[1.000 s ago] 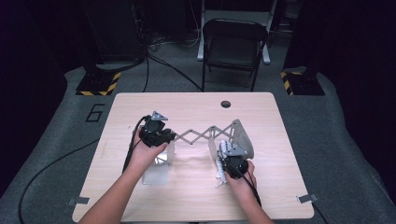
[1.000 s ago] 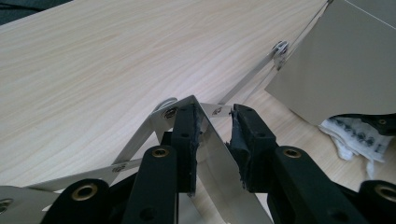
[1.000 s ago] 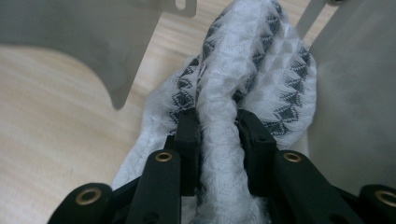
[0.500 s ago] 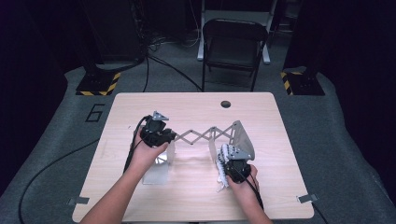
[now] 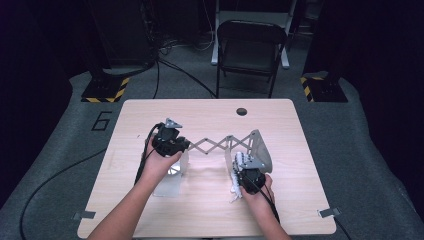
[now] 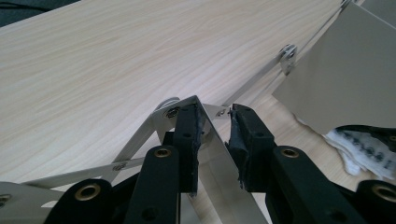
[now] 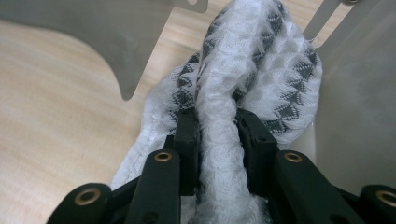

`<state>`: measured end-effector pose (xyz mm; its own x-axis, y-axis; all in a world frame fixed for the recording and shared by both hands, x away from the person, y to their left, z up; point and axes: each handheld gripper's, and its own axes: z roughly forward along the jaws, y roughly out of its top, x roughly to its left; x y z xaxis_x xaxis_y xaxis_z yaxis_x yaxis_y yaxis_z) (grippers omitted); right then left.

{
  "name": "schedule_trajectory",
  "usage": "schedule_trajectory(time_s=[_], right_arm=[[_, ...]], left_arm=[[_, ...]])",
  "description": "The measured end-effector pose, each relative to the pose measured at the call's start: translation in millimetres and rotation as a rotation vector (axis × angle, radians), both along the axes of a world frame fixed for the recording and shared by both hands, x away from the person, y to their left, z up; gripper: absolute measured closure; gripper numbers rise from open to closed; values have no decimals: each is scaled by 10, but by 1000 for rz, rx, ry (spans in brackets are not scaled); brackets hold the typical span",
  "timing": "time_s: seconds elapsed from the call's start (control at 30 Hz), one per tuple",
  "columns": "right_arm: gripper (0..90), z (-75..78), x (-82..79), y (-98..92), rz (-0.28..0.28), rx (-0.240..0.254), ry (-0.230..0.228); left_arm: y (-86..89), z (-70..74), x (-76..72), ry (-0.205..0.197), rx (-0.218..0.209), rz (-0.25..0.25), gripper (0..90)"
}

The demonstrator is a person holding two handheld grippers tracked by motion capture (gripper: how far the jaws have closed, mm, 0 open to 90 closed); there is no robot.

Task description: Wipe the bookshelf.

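Although the white cloth [image 7: 243, 88] with its grey diamond pattern is bunched clearly in my right gripper view, from the high view I see it [image 5: 235, 184] merely as a pale scrap beside the right-hand metal plate [image 5: 261, 150], its pattern too small to read. My right hand-held gripper [image 7: 218, 126] is clamped on a thick fold of it, which hides the lower pads. My left hand-held gripper [image 6: 215, 122] holds the upright edge of the left metal plate [image 6: 219, 154] between narrow jaws; whether both pads press on it I cannot tell. From above, that hand-held gripper [image 5: 170, 141] covers the joint where the scissor linkage [image 5: 215, 145] meets it. Both plates stand on the bench [image 5: 210, 112], cut off in both gripper views.
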<state>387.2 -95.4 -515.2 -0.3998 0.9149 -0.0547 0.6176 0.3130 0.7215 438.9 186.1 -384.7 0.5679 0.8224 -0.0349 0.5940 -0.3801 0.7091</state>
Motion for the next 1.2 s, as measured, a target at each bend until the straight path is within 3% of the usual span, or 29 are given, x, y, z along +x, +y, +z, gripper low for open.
schedule_trajectory(time_s=[0.03, 0.13, 0.23, 0.3, 0.5, 0.63, 0.73, 0.8, 0.83, 0.87, 0.93, 1.03, 1.07, 1.1, 1.13, 1.2], right_arm=[[714, -1, -15, -17, 12, -19, -4], [711, -3, -38, -13, 10, -4, -5], [709, 6, -26, -17, 3, 9, 15], [709, -11, -21, -26, 9, 11, -11], [709, -10, -29, -42, 2, 4, 0], [709, -12, -19, -46, 7, 36, -1], [709, -6, -19, -56, 10, 36, 11], [709, -8, -16, -67, 20, 33, 8], [709, -9, -15, -69, 19, 28, 7], [709, -9, -15, -72, 21, 31, 7], [709, -13, -12, -87, 26, 24, 3], [709, -11, -10, -90, 29, 23, 6], [709, -11, -11, -89, 27, 25, 7], [708, -11, -10, -91, 28, 24, 6], [709, -11, -10, -94, 28, 19, 7], [708, -13, -14, -76, 11, 47, 9]], left_arm=[[-5, -12, 3, 3, 4, -4, 725], [-3, -19, 3, 6, 12, -8, 724], [14, 7, 8, 4, -12, -15, 691], [30, 49, 8, -14, -35, -4, 689], [124, 255, 77, -56, -77, 17, 655], [105, 245, 181, -19, -79, 27, 658], [103, 215, 229, 2, -51, 18, 675], [114, 203, 243, 4, -46, 22, 706], [124, 196, 245, 6, -74, 32, 706], [144, 202, 247, 10, -48, 22, 739], [183, 179, 264, 20, -45, 28, 743], [190, 157, 279, 28, -73, 40, 740], [201, 154, 288, 31, -61, 25, 743], [185, 144, 290, 28, -77, 39, 744], [196, 149, 296, 30, -60, 22, 745], [189, 142, 309, 27, -72, 24, 747]])
